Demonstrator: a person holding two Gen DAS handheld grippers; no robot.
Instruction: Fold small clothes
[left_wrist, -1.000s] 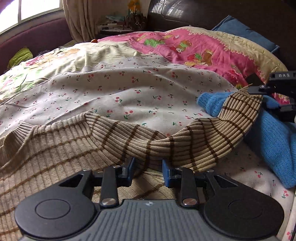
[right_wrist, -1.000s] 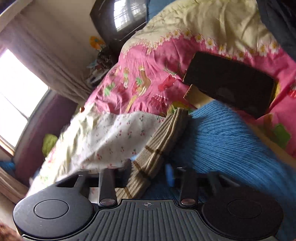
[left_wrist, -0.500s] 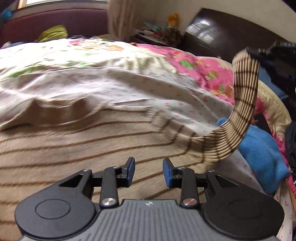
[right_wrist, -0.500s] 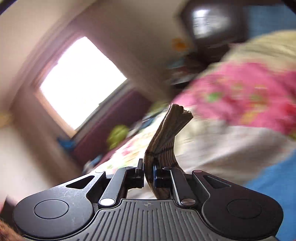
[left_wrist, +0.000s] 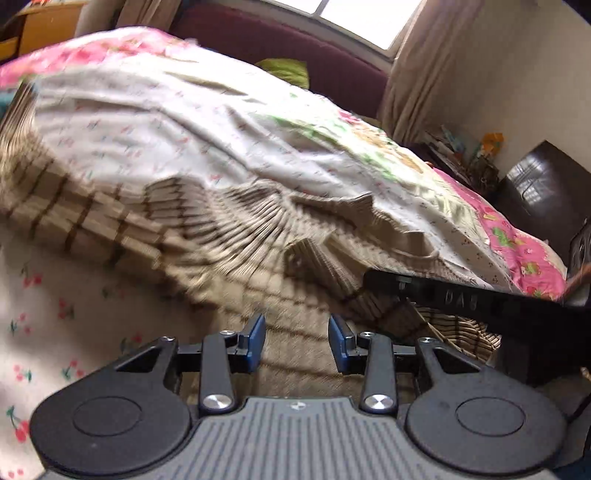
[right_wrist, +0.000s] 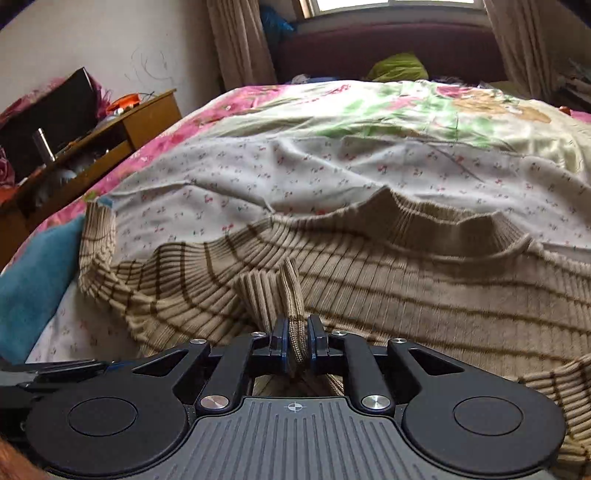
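Note:
A tan ribbed sweater with thin brown stripes (right_wrist: 406, 291) lies spread on the bed, collar toward the far side. My right gripper (right_wrist: 296, 341) is shut on the cuff of one sleeve (right_wrist: 291, 291) and holds it over the sweater's body. The other sleeve (right_wrist: 98, 243) trails off to the left. In the left wrist view the sweater (left_wrist: 229, 236) is blurred; my left gripper (left_wrist: 297, 341) is open and empty just above it. The right gripper's black body (left_wrist: 476, 299) shows at right there.
The bed carries a white cherry-print sheet (right_wrist: 295, 177) over a pink floral quilt (right_wrist: 236, 107). A blue knit garment (right_wrist: 33, 273) lies at the left bed edge. A wooden desk (right_wrist: 110, 136) stands left; window, curtains and a maroon bench are beyond.
My right gripper closed on the sleeve cuff, lifted it and carried it across onto the sweater's body. My left gripper swung round over the sweater and stayed open.

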